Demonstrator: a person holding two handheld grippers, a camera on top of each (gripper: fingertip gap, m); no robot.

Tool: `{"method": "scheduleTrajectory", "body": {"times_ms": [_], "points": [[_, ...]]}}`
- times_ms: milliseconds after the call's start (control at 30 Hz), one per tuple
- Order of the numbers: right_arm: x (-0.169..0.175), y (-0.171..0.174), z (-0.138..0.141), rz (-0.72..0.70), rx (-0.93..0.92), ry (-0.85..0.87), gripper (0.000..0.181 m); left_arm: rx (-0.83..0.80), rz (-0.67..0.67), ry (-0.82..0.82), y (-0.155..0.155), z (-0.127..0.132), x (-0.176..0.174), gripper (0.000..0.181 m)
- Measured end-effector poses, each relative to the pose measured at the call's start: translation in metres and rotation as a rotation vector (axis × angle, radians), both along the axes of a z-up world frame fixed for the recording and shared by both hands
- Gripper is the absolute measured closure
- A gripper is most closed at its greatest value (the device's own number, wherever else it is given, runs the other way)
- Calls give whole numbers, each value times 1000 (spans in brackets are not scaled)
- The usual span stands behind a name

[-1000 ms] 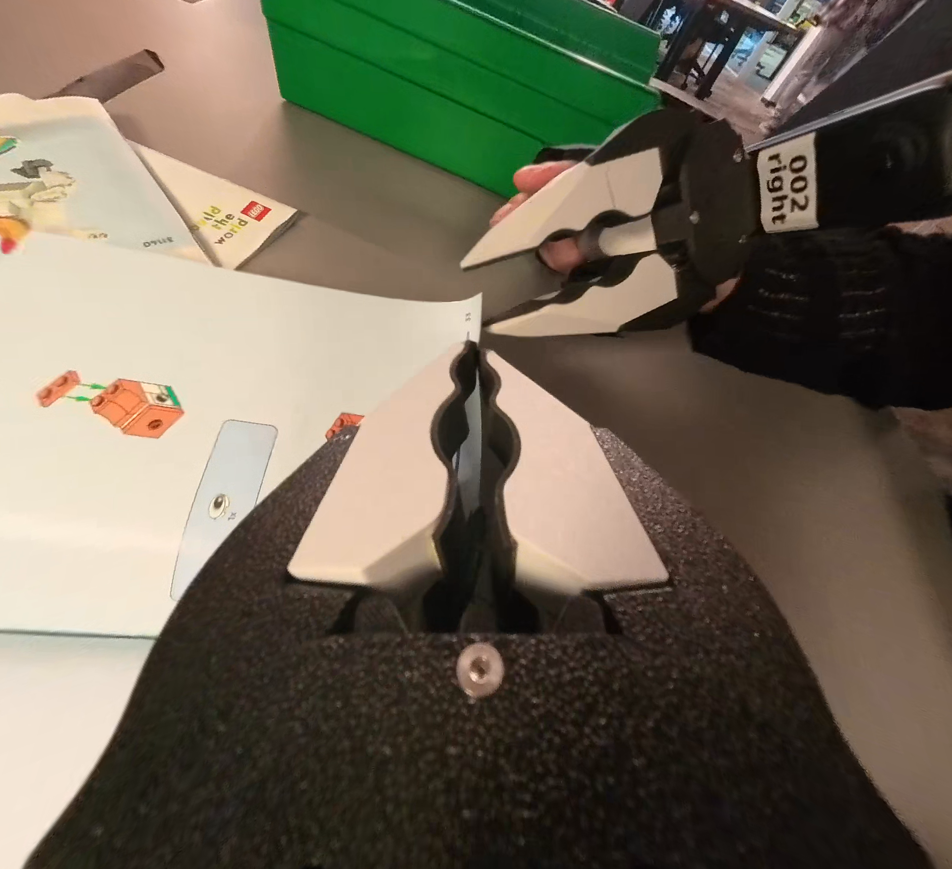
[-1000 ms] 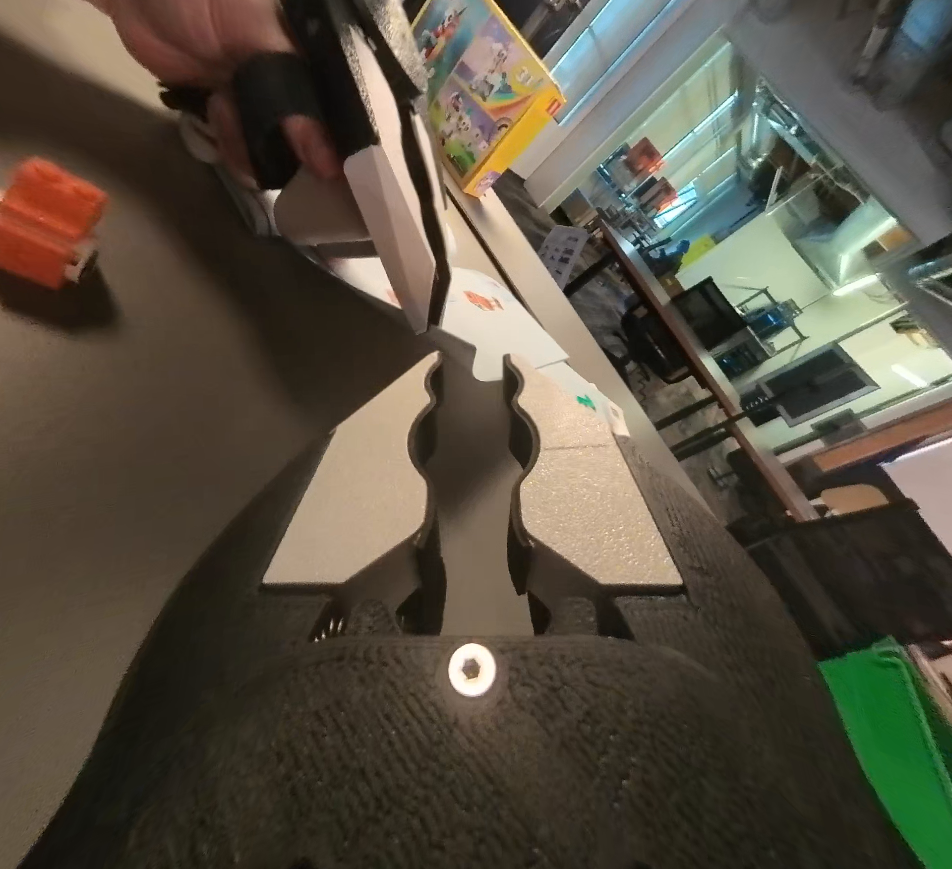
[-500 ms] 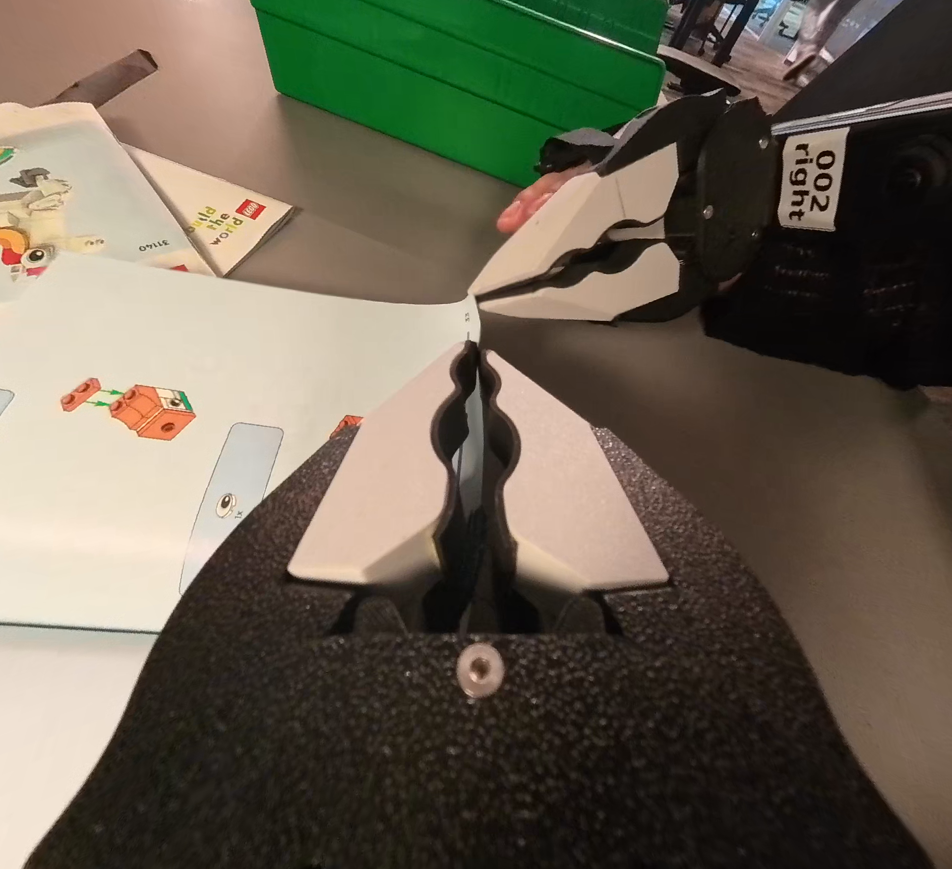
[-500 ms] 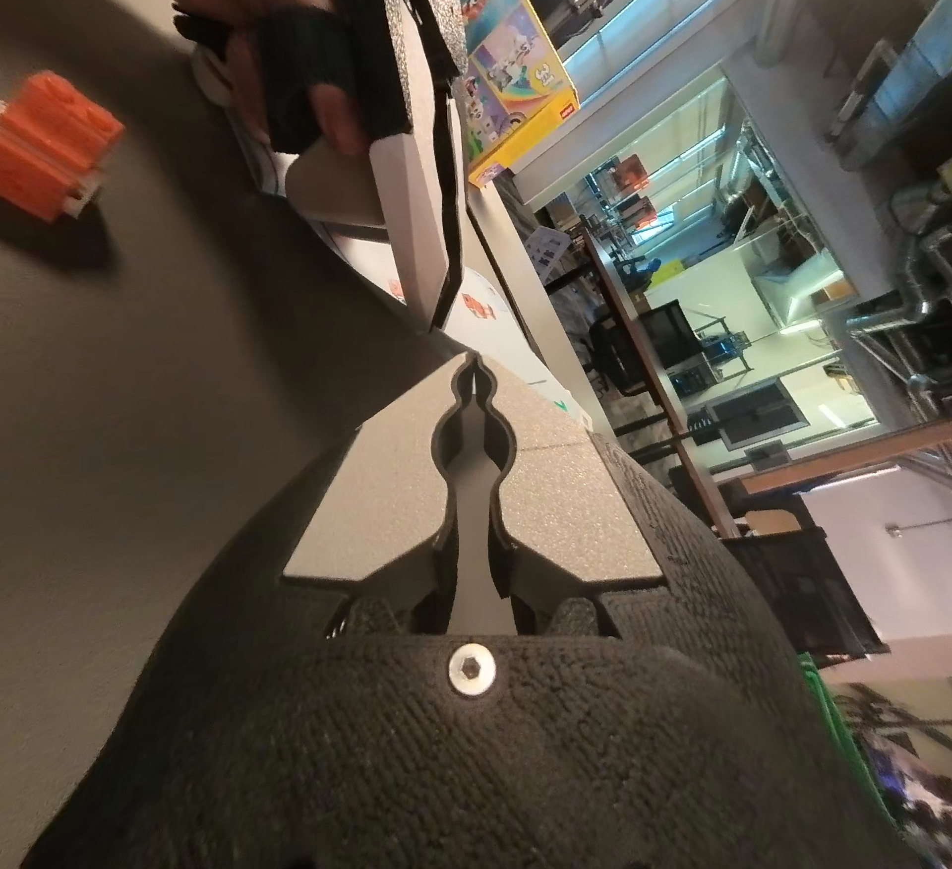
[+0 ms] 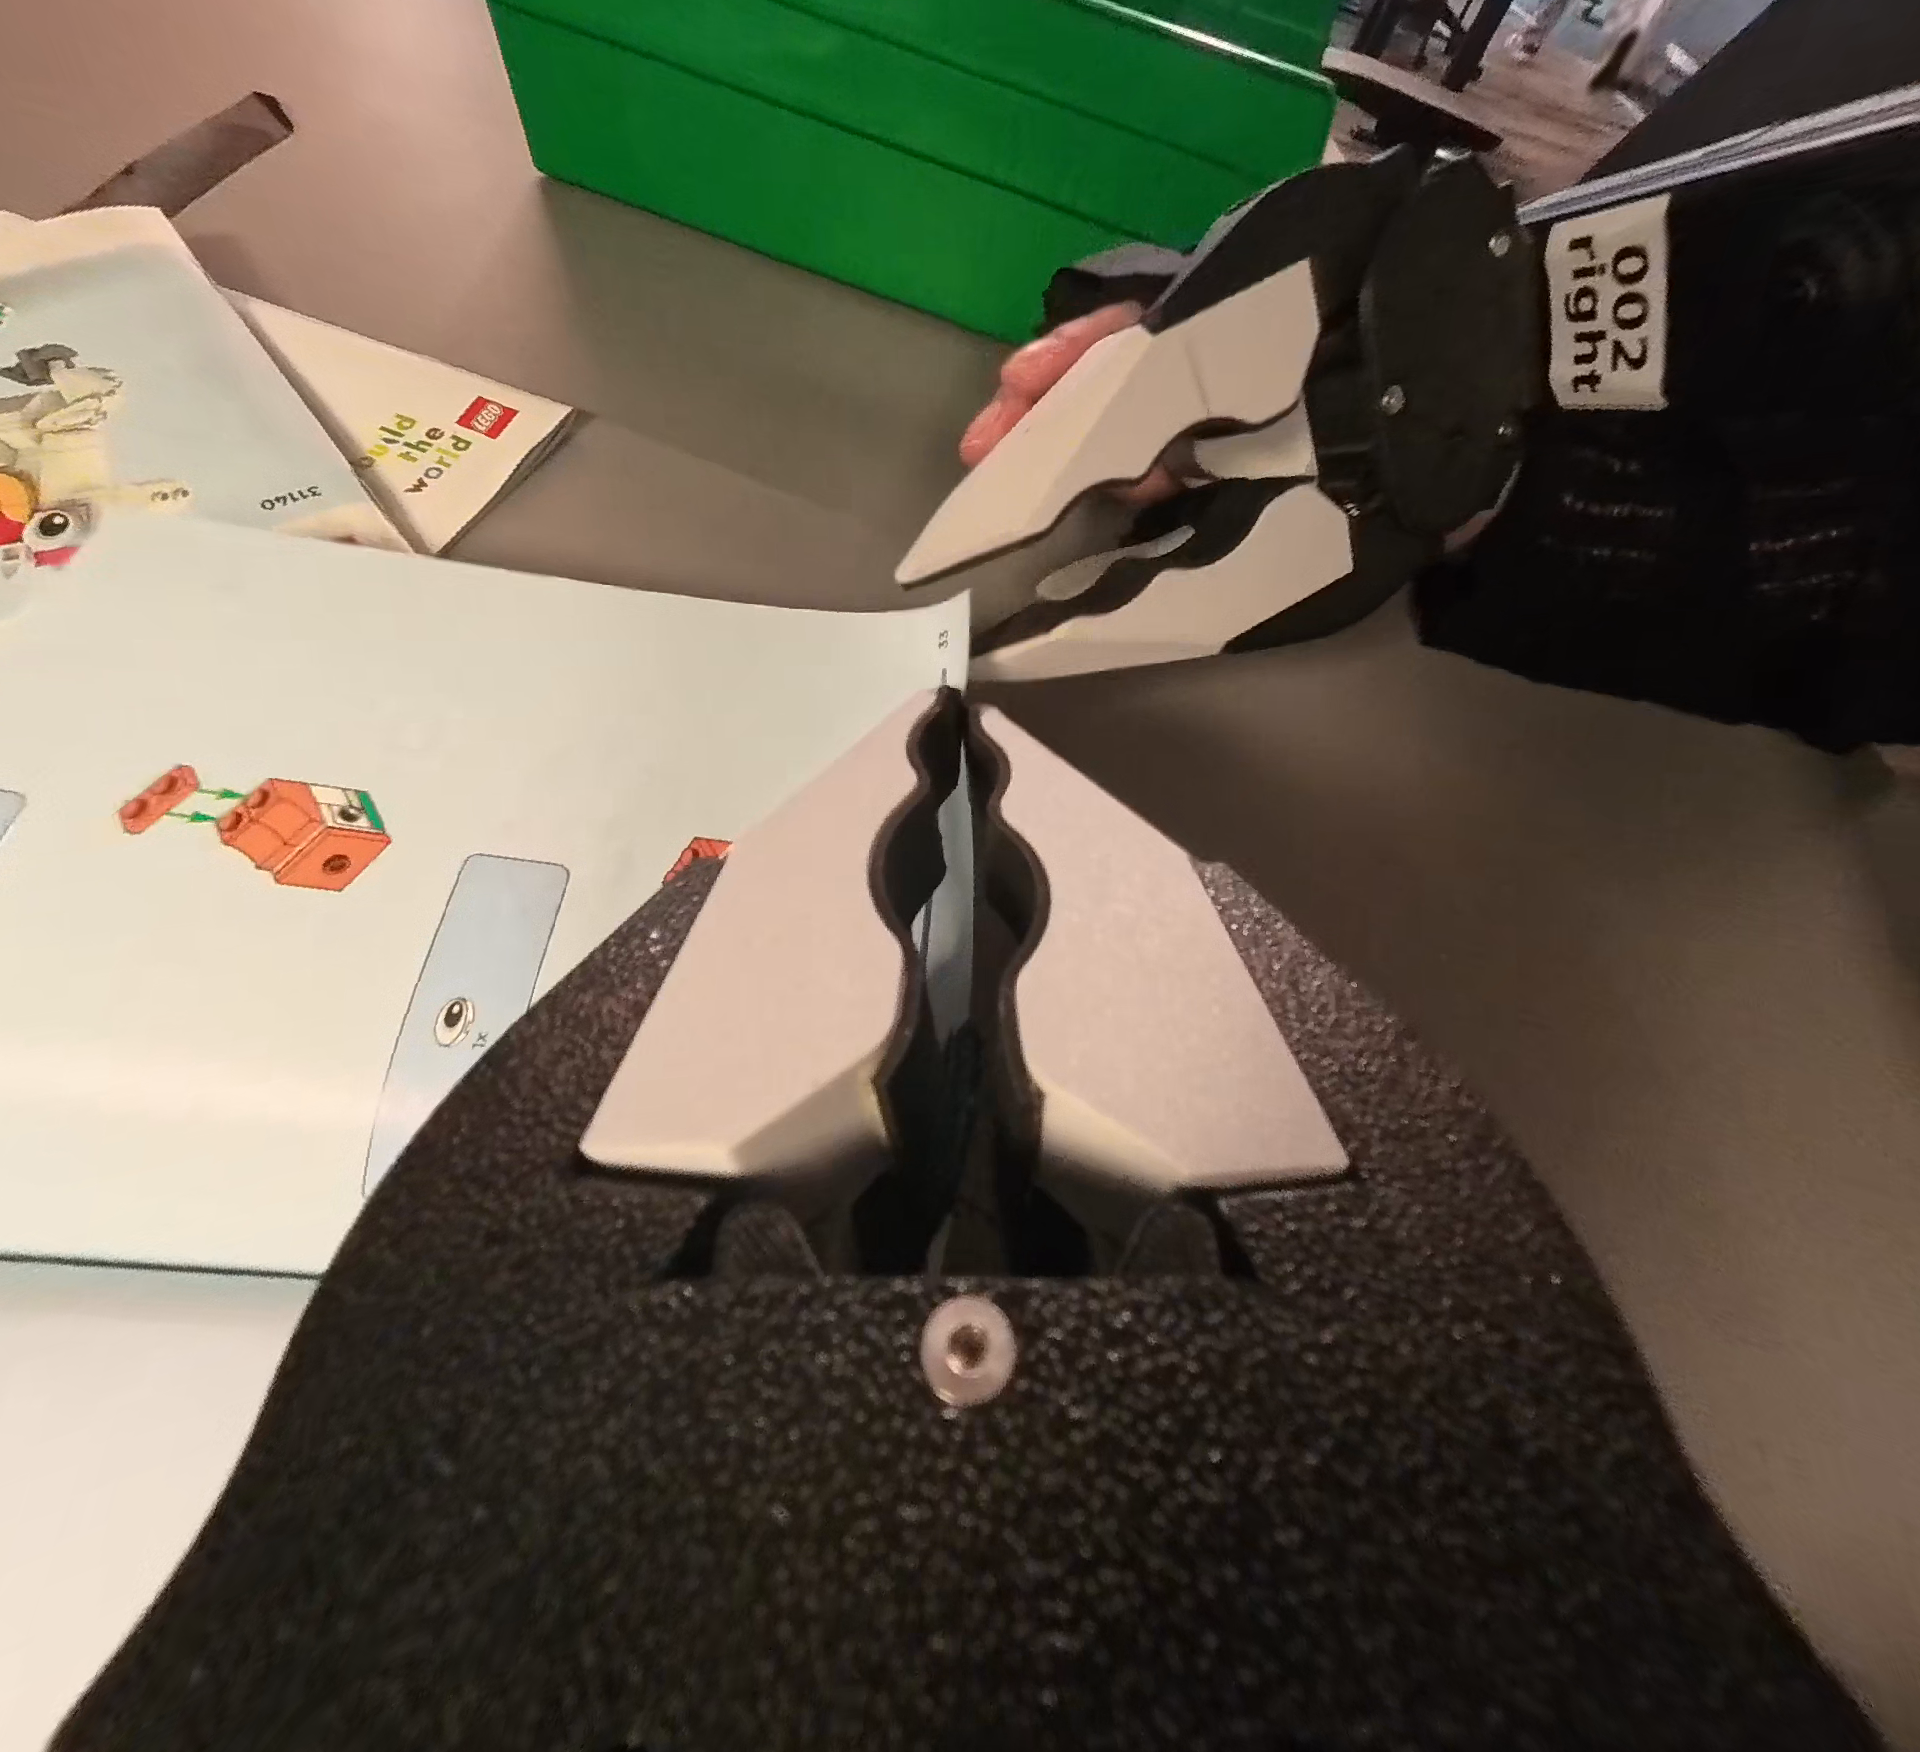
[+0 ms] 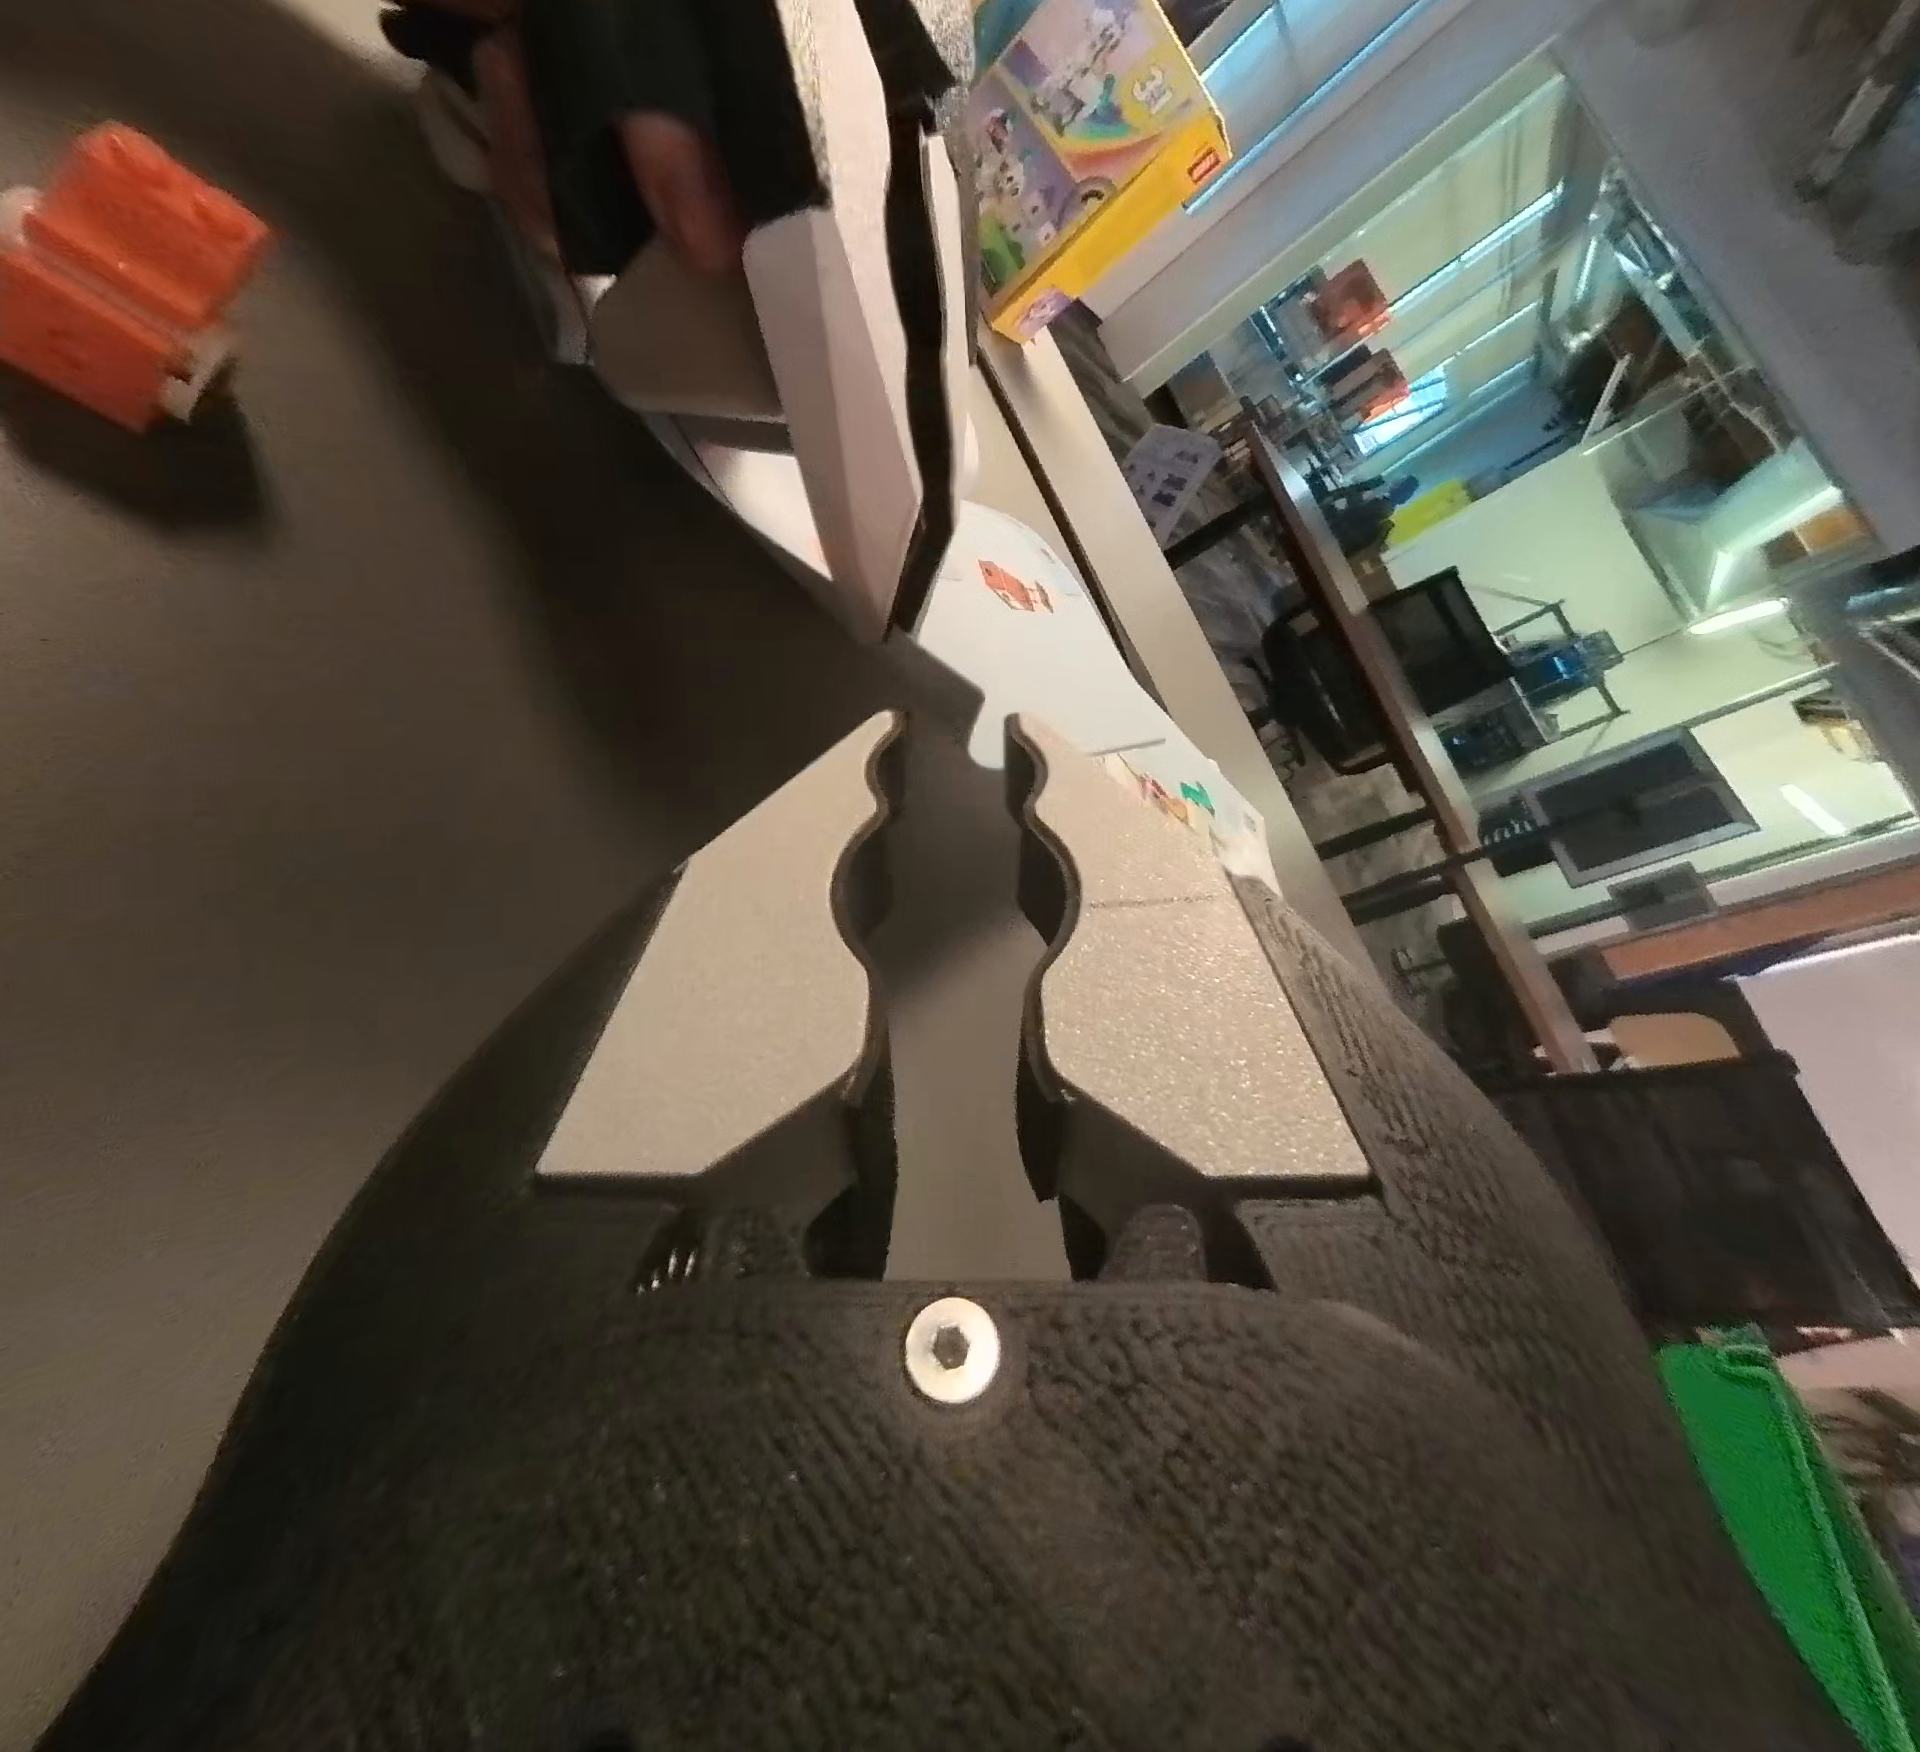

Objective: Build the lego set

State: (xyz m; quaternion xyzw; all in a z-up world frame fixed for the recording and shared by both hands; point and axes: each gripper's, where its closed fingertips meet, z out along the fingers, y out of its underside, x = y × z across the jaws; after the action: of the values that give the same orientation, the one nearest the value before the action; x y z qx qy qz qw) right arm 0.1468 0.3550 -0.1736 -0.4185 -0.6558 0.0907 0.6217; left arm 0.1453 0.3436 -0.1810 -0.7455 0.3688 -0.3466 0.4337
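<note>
Left wrist view: left tool (image 5: 948, 700) clamped on instruction page (image 5: 468, 746), right tool (image 5: 951, 606) apart alongside.

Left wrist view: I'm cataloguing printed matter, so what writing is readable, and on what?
I will not quote writing; these bear it:
White tag on the black right gripper.
Pale blue instruction page, corner pinched in the left gripper.
Folded white leaflet on the grey table.

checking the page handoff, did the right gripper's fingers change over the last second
Yes. In the left wrist view the right gripper, beside the green bin, closed half a second ago and has reopened at the instruction page corner.
</note>
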Motion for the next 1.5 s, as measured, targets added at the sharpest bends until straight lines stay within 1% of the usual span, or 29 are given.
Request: {"method": "scheduleTrajectory", "body": {"times_ms": [167,300,1500], "points": [[2,-1,4,9,8,13,176,10,10,-8,1,2,-1,181],[2,-1,4,8,29,7,180,6,11,-20,1,3,-2,181],[2,-3,9,9,97,15,181,-15,21,-58,3,6,-4,181]]}}
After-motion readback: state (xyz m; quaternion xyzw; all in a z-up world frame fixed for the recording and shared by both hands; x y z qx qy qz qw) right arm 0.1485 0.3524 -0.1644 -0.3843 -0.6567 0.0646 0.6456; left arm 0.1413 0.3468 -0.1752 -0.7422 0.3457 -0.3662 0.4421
